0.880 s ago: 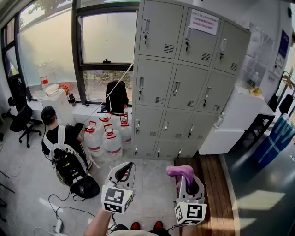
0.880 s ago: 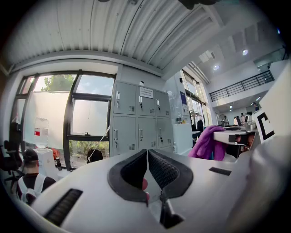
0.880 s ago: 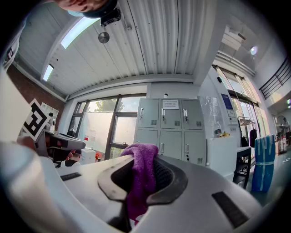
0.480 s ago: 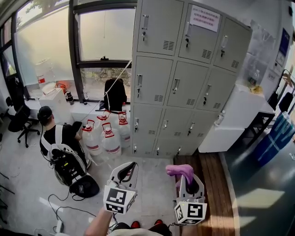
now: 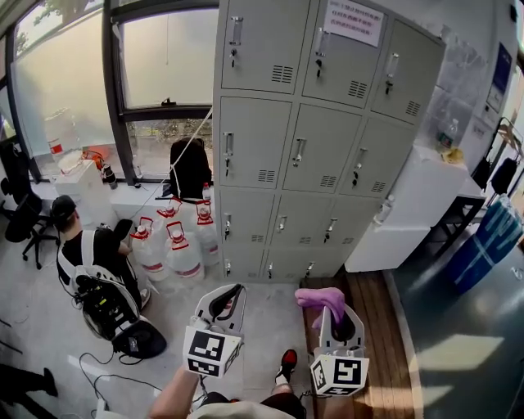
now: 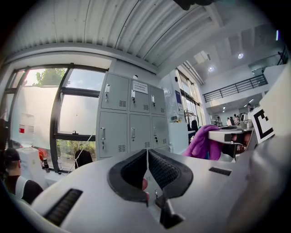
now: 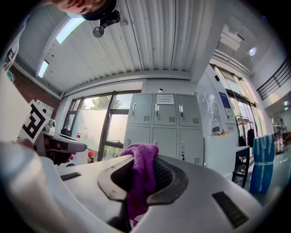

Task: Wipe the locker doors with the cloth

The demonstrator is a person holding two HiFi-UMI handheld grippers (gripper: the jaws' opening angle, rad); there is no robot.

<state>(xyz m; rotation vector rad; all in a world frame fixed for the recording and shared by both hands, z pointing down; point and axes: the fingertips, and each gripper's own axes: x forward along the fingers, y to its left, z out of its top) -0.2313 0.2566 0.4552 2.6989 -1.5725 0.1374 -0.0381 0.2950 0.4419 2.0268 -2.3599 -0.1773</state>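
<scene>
1. Left gripper (image 5: 232, 293): it is held low and in front of the person. Its jaws are pressed together at the tips with only a hairline slit between them, and nothing is pinched.
2. Right gripper (image 5: 334, 315): it is level with the left gripper, on its right side and clear of it. Its jaws are clamped on the purple cloth (image 5: 318, 300).
3. Cloth: a bunched fold stands above the right gripper's jaw tips. The rest hangs down between the jaws toward the gripper body. It touches no door.
4. Locker bank (image 5: 311, 155): it is grey, three columns wide, and stands ahead of both grippers and well apart from them. Every door in view is shut, and each has a handle and vent slots. A paper notice (image 5: 354, 18) is fixed on the top middle door.
5. Ahead and to the left of the left gripper, water bottles (image 5: 176, 245) with red caps stand on the floor just beside the lockers' lower left corner. A seated person (image 5: 82, 250) is farther left, with a large window (image 5: 164, 65) behind.
6. Ahead and to the right of the right gripper, a white cabinet (image 5: 401, 217) stands just beside the lockers' right side. A blue container (image 5: 487, 245) is farther right.
7. The floor under the left gripper is grey. Wooden boards (image 5: 372, 327) lie under the right gripper.
</scene>
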